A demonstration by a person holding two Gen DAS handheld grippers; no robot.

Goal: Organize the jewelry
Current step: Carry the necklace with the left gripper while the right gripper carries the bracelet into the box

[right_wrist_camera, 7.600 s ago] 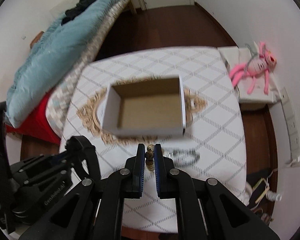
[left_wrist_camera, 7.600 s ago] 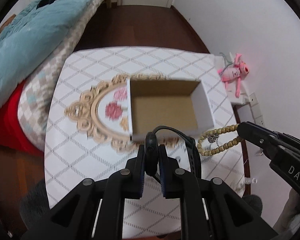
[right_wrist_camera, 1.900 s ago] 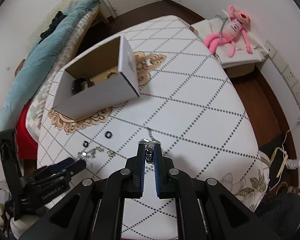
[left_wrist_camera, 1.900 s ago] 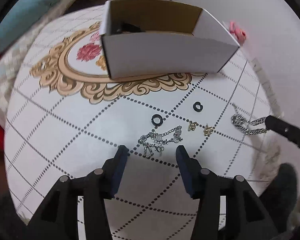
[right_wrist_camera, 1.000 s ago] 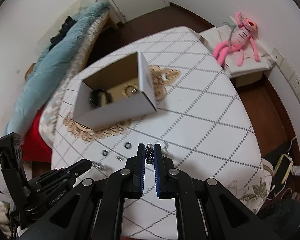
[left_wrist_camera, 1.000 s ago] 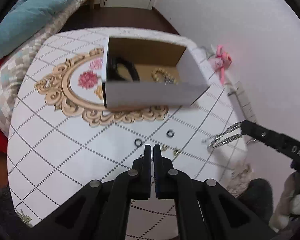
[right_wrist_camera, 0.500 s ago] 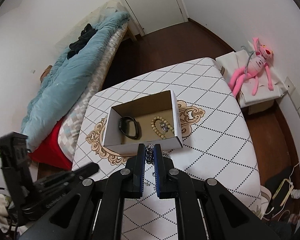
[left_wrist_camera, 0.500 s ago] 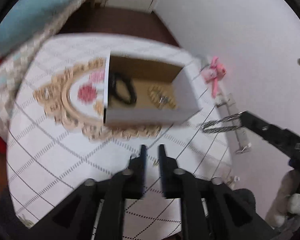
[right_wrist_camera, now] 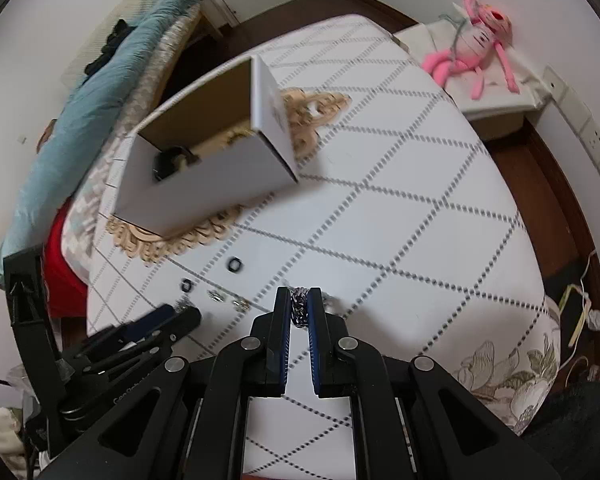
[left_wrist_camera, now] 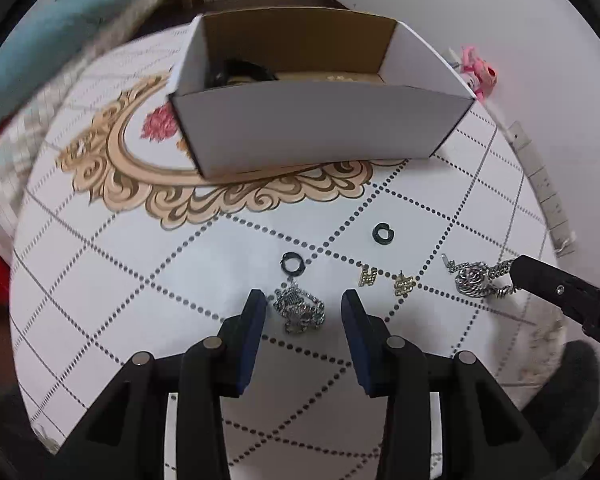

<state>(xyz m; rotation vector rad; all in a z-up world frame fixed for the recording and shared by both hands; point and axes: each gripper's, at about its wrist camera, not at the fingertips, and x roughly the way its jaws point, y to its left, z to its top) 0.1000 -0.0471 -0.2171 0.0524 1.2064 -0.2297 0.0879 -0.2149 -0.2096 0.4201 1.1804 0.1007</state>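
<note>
One open white cardboard box (left_wrist_camera: 316,136) stands beyond the claws. Two small black rings (left_wrist_camera: 293,263) (left_wrist_camera: 383,234) lie ahead of the left claw. Two little gold charms (left_wrist_camera: 368,277) (left_wrist_camera: 404,284) lie to its right. One crumpled silver chain (left_wrist_camera: 300,309) sits between its tips. One chunky silver link chain (left_wrist_camera: 476,280) sits at the right claw's tip.

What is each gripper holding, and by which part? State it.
Right gripper: shut on the silver chain, at one end. Left gripper: fingers opening, gripping nothing; the sparkly bracelet lies loose between them.
</note>
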